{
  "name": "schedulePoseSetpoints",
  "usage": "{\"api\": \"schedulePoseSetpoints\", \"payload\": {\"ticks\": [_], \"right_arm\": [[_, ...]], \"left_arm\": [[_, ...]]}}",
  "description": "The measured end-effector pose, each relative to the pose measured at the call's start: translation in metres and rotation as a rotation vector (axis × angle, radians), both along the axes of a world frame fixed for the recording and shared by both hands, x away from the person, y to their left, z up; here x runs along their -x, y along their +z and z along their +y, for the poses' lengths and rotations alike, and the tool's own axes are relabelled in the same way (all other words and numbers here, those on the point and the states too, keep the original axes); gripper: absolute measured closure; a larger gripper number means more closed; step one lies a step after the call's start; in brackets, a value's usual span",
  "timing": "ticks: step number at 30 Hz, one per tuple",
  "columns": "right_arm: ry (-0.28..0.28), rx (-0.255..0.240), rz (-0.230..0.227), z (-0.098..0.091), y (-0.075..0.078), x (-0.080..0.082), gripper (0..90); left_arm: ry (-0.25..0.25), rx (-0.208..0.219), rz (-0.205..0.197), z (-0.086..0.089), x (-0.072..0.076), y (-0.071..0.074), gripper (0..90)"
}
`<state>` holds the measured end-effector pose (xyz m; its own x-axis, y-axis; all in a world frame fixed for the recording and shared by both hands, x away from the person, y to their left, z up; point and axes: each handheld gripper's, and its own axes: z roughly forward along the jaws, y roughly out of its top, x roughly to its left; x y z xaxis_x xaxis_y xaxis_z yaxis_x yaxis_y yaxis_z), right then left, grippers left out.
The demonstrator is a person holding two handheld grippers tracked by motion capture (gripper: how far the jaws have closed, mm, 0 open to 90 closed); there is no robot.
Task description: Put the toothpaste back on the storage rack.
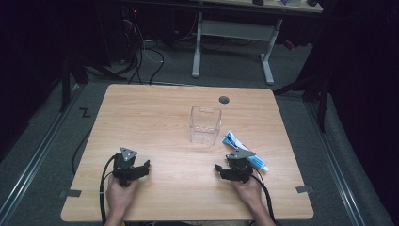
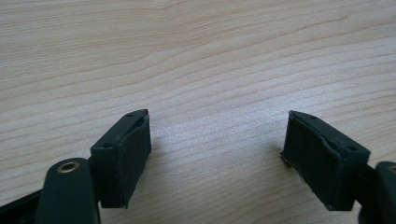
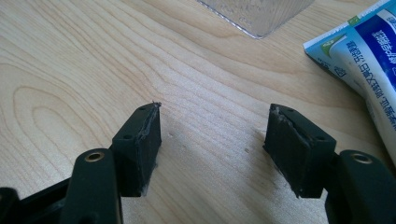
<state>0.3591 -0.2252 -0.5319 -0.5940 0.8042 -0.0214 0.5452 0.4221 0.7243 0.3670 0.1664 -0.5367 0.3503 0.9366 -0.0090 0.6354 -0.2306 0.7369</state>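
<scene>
High view: both tongs rest low on the bench near my edge, the left tongs (image 1: 141, 168) over bare wood, the right tongs (image 1: 225, 170) just beside the toothpaste tube (image 1: 235, 142). The tube lies flat at the right, slanting from near the clear plastic box (image 1: 205, 125) toward the right tongs, cap end nearest me. The box stands upright at mid-bench, empty as far as I can tell.

Left gripper view: jaws spread wide, nothing between them, plain wood grain under them.

Right gripper view: jaws spread, empty. The tube's (image 3: 369, 60) crimped tail sits ahead to the right; a corner of the box (image 3: 257, 14) shows at the top.

Judgement: the tube looks light, soft-bodied and glossy, so it may dent or slide under pressure. I would grip across the body near the stiffer cap shoulder, gently.

Surface: smooth pale wood bench (image 1: 155, 113), level, with a cable hole at the far side. Room: dark, grey floor, another desk's legs behind.
</scene>
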Motion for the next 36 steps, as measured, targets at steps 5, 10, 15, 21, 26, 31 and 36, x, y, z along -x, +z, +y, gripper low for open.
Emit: {"api": "schedulePoseSetpoints", "payload": {"ticks": [5, 10, 15, 21, 26, 31, 36], "right_arm": [[-0.010, 0.000, 0.002, 0.0003, 0.0000, 0.0005, 35.2], [-0.011, 0.000, 0.003, 0.0003, 0.0000, 0.0005, 35.1], [-0.011, 0.000, 0.002, 0.0003, 0.0000, 0.0005, 35.1], [-0.013, -0.002, 0.004, 0.0003, 0.0000, 0.0005, 34.9], [-0.028, -0.001, 0.008, 0.0006, -0.0001, 0.0005, 32.4], [-0.046, 0.000, 0.007, 0.0014, -0.0002, 0.0012, 31.0], [-0.060, 0.003, 0.008, 0.0016, -0.0003, 0.0012, 29.0]], "left_arm": [[0.000, 0.000, 0.000, 0.0000, 0.0000, 0.0000, 23.5], [0.000, 0.000, 0.000, 0.0000, 0.0000, 0.0000, 23.5], [0.000, 0.000, 0.000, 0.0000, 0.0000, 0.0000, 23.5], [0.000, 0.000, 0.000, 0.0000, 0.0000, 0.0000, 23.5], [0.001, 0.000, 0.000, 0.0000, 0.0000, 0.0000, 23.5], [0.000, 0.000, 0.001, 0.0000, 0.0000, 0.0001, 23.5], [0.000, 0.000, 0.002, 0.0000, 0.0000, 0.0001, 23.5]]}}
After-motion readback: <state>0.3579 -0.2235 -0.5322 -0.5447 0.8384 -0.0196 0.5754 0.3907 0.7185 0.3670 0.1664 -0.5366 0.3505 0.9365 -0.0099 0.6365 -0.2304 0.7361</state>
